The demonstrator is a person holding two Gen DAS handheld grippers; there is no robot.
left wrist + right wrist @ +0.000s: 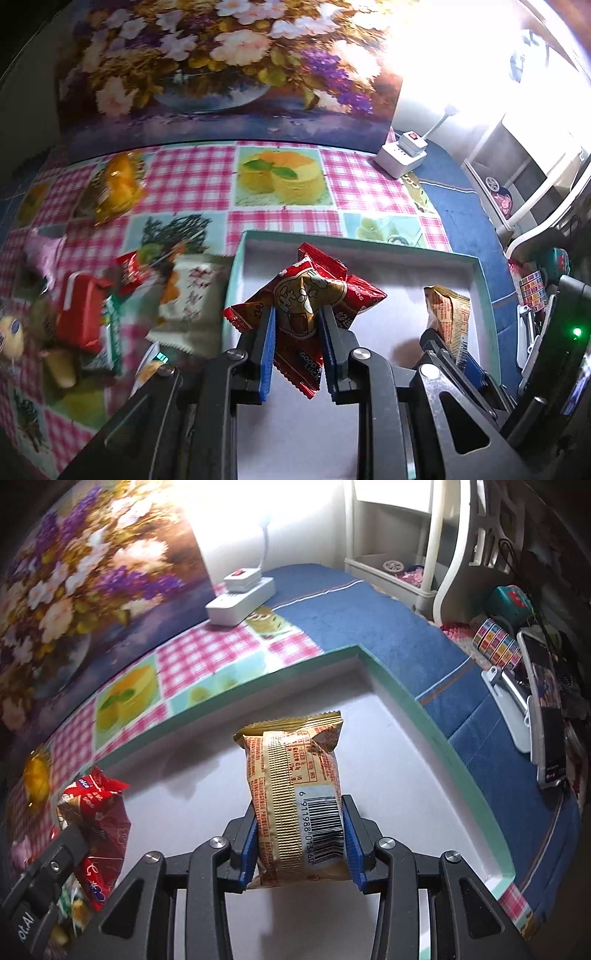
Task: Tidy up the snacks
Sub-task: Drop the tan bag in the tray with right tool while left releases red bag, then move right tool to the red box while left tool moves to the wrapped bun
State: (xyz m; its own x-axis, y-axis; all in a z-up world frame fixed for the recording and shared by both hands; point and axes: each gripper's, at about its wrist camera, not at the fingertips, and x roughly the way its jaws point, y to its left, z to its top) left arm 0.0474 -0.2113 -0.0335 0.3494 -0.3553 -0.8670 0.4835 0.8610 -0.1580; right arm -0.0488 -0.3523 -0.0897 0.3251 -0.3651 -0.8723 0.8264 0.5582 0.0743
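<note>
My left gripper is shut on a red and gold snack packet, held over the white inside of a shallow box with a green rim. The same red packet shows at the lower left of the right wrist view. My right gripper is shut on a tan snack packet with a barcode, also above the box floor near the box's green rim. The tan packet appears at the right in the left wrist view.
Several loose snacks lie left of the box on the checked cloth: an orange packet, a red one, a floral white one. A white power strip sits behind. A flower painting backs the table. A phone on a stand stands at right.
</note>
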